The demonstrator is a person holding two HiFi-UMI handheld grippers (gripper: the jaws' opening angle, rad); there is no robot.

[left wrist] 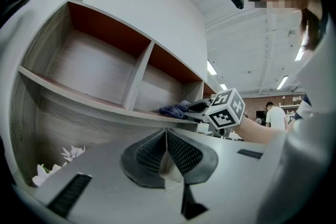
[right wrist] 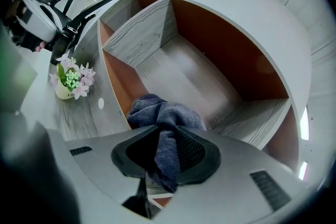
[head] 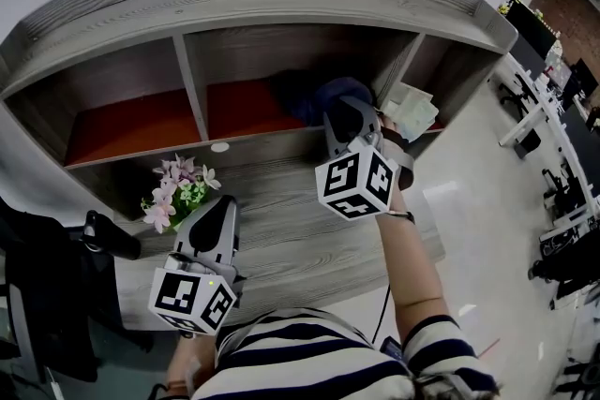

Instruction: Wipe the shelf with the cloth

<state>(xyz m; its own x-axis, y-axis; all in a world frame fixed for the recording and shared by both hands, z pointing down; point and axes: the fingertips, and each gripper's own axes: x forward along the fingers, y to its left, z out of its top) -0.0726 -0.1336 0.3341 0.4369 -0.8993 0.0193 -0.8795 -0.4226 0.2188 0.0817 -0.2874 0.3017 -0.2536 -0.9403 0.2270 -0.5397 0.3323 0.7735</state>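
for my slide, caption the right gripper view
Right gripper clamps the blue cloth at the front of a shelf compartment.

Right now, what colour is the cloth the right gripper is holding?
Dark blue-grey; the cloth in the right gripper shows best in the right gripper view.

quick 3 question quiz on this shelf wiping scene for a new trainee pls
1. Which compartment of the shelf is the cloth in? A) left B) middle C) right
2. True or false: the left gripper is shut on the cloth.
3. Fill in: on the lower ledge, beside the left gripper, stand some ____.
Key: 1 B. 2 False: its jaws are together on nothing, and the right gripper is shut on the cloth. 3 Flowers.
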